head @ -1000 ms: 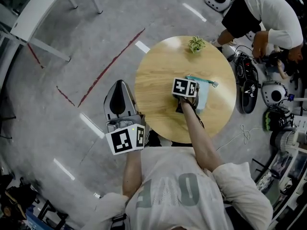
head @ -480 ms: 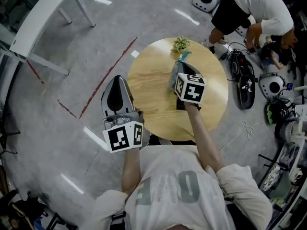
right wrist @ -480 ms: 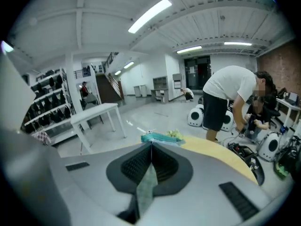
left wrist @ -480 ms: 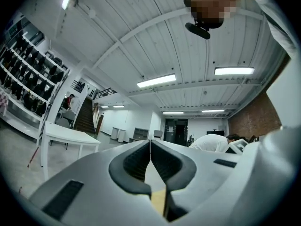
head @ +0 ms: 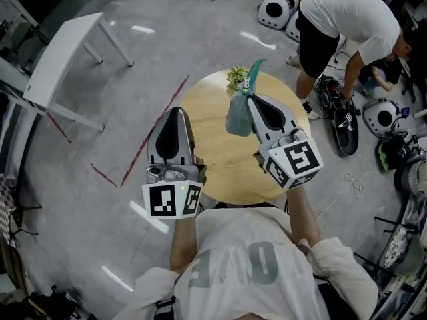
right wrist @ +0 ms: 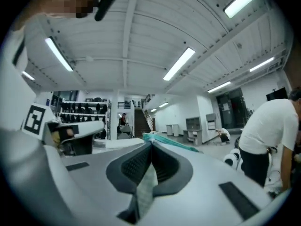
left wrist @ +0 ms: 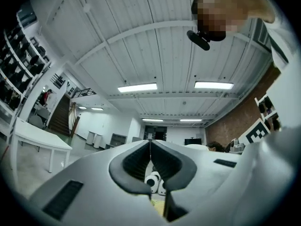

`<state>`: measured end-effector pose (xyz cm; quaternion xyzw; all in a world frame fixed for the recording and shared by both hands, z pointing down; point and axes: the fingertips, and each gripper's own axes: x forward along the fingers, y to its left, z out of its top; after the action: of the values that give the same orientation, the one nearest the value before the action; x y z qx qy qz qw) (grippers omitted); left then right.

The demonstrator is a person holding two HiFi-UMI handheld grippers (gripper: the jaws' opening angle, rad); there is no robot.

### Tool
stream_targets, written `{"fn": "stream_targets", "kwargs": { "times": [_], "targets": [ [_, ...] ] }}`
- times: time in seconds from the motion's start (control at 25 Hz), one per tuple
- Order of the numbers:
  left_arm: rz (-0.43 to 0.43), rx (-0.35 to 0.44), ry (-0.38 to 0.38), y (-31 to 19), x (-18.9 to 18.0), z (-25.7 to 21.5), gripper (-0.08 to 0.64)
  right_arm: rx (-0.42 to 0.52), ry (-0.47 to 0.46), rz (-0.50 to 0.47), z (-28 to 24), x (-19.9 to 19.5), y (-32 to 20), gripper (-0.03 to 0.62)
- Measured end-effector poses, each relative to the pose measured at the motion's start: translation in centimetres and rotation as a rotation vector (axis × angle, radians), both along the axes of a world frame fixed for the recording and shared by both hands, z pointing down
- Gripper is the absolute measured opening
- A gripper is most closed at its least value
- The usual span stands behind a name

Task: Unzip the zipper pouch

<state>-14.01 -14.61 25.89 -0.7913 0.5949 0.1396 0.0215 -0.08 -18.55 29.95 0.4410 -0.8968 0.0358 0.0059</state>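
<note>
The right gripper (head: 251, 101) is pressing its two jaws together on a pale grey-green fabric zipper pouch (head: 237, 115) with a teal strip along one edge, and in the right gripper view (right wrist: 151, 143) the cloth is running down between the dark pads (right wrist: 134, 166), pinched at their tips, with the teal strip (right wrist: 170, 142) sticking out just past them. The left gripper (head: 175, 112) is holding nothing: the left gripper view (left wrist: 150, 143) is showing its pads meeting with no gap, and only the room is showing beyond them. In the head view that gripper is hovering over the left rim of the round light-wood table (head: 213, 165), well apart from the pouch. The zipper pouch is being held up off the table, hanging above its far half, beside the right jaws on their left side. Its long axis is running away from the person, nearly in line with the right gripper's jaws, and the teal strip (head: 254, 68) is pointing away and slightly right, past a small green potted plant (head: 235, 76) standing at the far rim. Beyond the table a person in a white shirt (head: 350, 12) is bending over gear on the grey floor, and a white rectangular table (head: 63, 55) is standing to the left.
</note>
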Motion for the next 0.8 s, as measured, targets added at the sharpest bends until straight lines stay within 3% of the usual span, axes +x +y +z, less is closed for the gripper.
{"fn": "stream_targets", "kwargs": {
  "times": [0.12,0.24,0.64,0.72,0.8],
  "targets": [
    [0.123,0.003,0.006,0.1,2.9,-1.1,0.029,0.090,-0.022,-0.104,-1.8,0.3,2.6,0.031],
    [0.208,0.016,0.020,0.6,5.3,-1.9,0.029,0.124,-0.051,-0.171,-2.4,1.0,4.8,0.031],
    [0.311,0.023,0.032,1.2,8.5,-3.4,0.029,0.169,-0.075,-0.283,-3.8,2.5,7.3,0.031],
    [0.408,0.025,0.038,1.4,10.0,-3.8,0.030,0.189,-0.065,-0.329,-4.1,2.7,7.9,0.031],
    [0.566,0.015,0.066,1.8,11.7,-4.5,0.034,0.215,-0.056,-0.397,-4.7,2.8,8.6,0.031]
  ]
}}
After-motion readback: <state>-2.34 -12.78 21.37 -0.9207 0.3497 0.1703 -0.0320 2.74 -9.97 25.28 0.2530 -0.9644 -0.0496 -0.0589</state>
